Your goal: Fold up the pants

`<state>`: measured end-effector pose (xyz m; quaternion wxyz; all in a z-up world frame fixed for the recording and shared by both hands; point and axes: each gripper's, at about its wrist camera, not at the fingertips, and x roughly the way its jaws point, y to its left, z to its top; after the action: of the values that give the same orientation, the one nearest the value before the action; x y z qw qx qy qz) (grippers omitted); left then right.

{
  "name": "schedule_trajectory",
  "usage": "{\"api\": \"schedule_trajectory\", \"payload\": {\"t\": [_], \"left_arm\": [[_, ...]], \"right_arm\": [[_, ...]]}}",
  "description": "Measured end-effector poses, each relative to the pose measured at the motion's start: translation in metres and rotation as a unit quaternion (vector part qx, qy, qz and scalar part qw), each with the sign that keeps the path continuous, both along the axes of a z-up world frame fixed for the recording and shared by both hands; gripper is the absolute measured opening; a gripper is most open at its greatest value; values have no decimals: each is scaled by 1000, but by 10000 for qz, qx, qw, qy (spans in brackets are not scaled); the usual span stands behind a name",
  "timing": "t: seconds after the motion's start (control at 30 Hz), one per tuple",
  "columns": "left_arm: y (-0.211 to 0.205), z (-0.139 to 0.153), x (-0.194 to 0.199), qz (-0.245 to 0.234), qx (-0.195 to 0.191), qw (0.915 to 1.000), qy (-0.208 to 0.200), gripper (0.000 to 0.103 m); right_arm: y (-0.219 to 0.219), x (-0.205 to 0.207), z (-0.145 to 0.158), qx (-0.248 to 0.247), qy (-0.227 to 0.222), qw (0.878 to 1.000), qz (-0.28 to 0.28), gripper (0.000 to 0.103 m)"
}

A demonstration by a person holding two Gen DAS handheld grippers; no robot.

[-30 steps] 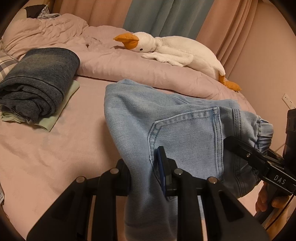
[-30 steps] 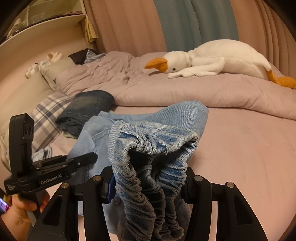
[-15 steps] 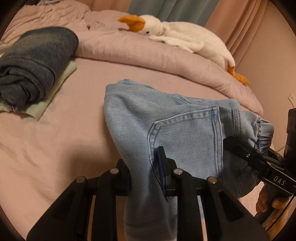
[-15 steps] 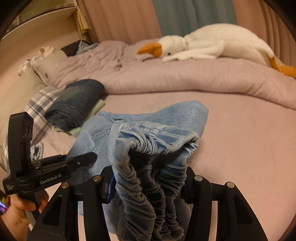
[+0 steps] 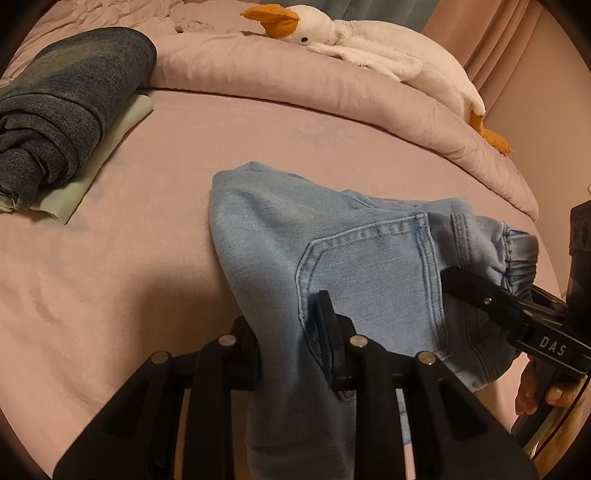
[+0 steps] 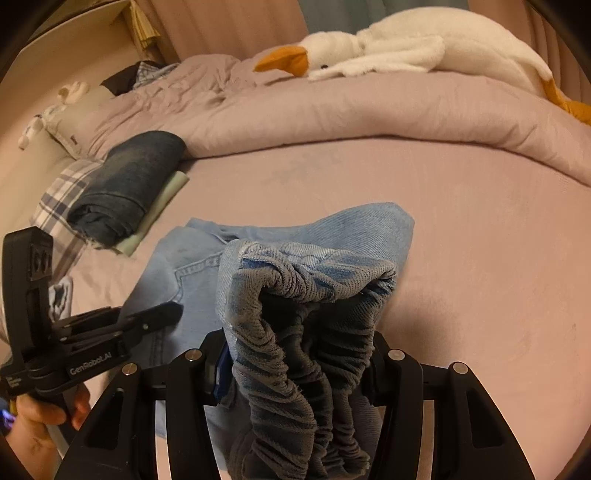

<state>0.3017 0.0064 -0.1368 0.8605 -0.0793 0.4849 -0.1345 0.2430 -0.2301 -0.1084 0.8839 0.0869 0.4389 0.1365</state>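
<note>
1. While we hold the light-blue pants [image 5: 354, 258] above the pink bed [image 5: 147, 229], our left gripper [image 5: 291, 332] pinches denim, jaws opening slightly.
2. We've got our right gripper [image 6: 299, 354] clamping the bunched elastic waistband [image 6: 306, 280].

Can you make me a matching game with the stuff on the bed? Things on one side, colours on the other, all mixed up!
Things:
1. toy goose's beak
2. pants in the grippers
3. rolled jeans
4. bed sheet

Colours:
A. dark blue
B. pink
C. orange
D. light blue

Pairs: 1-C, 2-D, 3-A, 4-B
</note>
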Motion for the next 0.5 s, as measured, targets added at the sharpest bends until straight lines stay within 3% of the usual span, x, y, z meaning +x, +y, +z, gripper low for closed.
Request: {"api": "schedule_trajectory", "payload": {"t": [0.5], "left_arm": [[-4,-2,6,-86,254,9996,36,25]], "right_arm": [[-1,6,-7,-90,232,9997,-41,55]]}}
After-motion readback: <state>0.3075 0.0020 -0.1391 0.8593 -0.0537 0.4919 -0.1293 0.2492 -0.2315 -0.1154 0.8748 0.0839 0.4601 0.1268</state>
